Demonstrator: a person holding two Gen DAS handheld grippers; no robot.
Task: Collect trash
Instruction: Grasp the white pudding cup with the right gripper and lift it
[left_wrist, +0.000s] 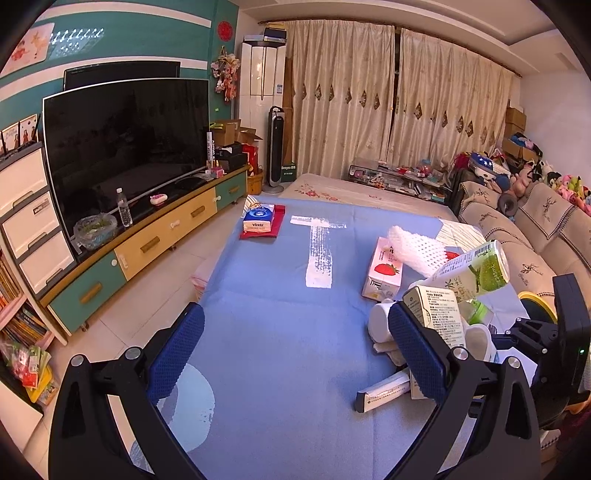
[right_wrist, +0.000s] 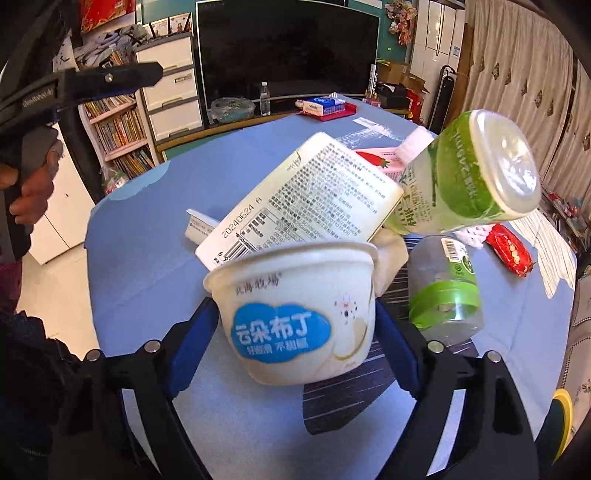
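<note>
My right gripper (right_wrist: 295, 343) is shut on a white pudding cup (right_wrist: 295, 325) with a blue cloud label; both blue pads touch its sides. Behind the cup, a pile of trash lies on the blue tablecloth (right_wrist: 147, 229): a flat printed carton (right_wrist: 306, 195), a green-and-white drink bottle (right_wrist: 472, 173), a clear bottle with a green band (right_wrist: 443, 295) and a red wrapper (right_wrist: 509, 251). My left gripper (left_wrist: 295, 339) hangs open over bare cloth, left of the pile, with nothing between its fingers. Its right pad (left_wrist: 417, 354) hides part of the carton (left_wrist: 439, 317).
A strawberry tissue box (left_wrist: 384, 273) carries a white foam net (left_wrist: 413, 247). A long narrow box (left_wrist: 384, 391) lies near the pile. A blue tissue pack (left_wrist: 258, 219) rests on a red pouch at the far left. A TV cabinet (left_wrist: 147, 243) runs along the left, a sofa (left_wrist: 517, 236) along the right.
</note>
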